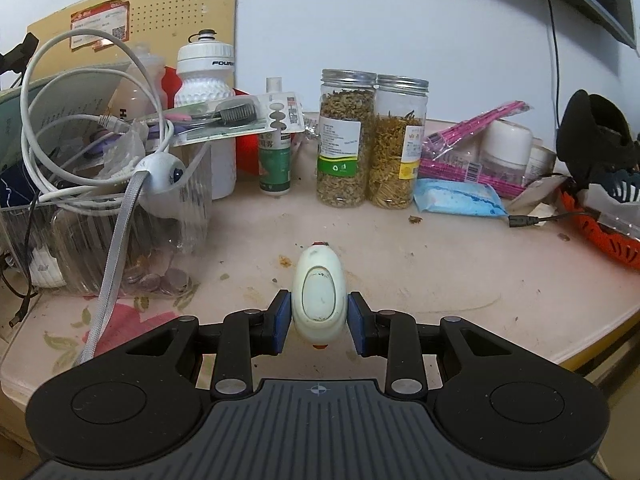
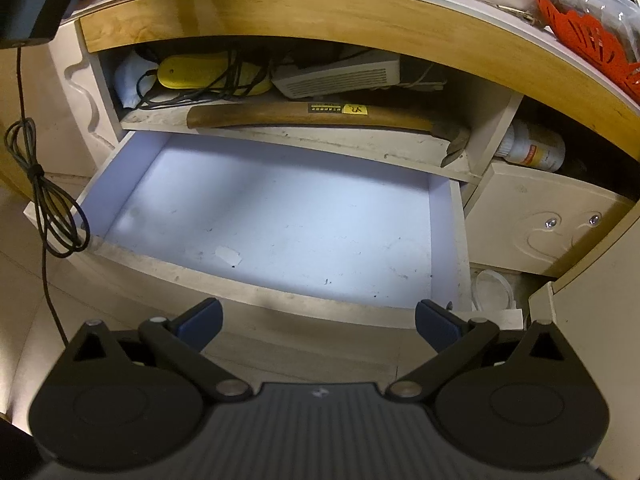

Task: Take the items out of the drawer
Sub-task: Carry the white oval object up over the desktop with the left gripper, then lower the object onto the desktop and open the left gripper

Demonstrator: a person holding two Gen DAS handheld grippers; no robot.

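Drawer [image 2: 276,224] pulled out, smooth white floor bare, scuffed. Left tool [image 1: 319,316] clamps a glossy white egg-shaped gadget [image 1: 319,300] over the pink worktop [image 1: 460,280]; jars [image 1: 372,140] at 12 o'clock. Right tool [image 2: 318,322] spread wide.

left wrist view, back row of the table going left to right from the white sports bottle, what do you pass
white sports bottle → green-labelled bottle → jar of dark dried herbs → jar of yellow dried flowers → pink packet of sticks → white tub → black object at the right edge

Black linkage arms, blue-padded jaws
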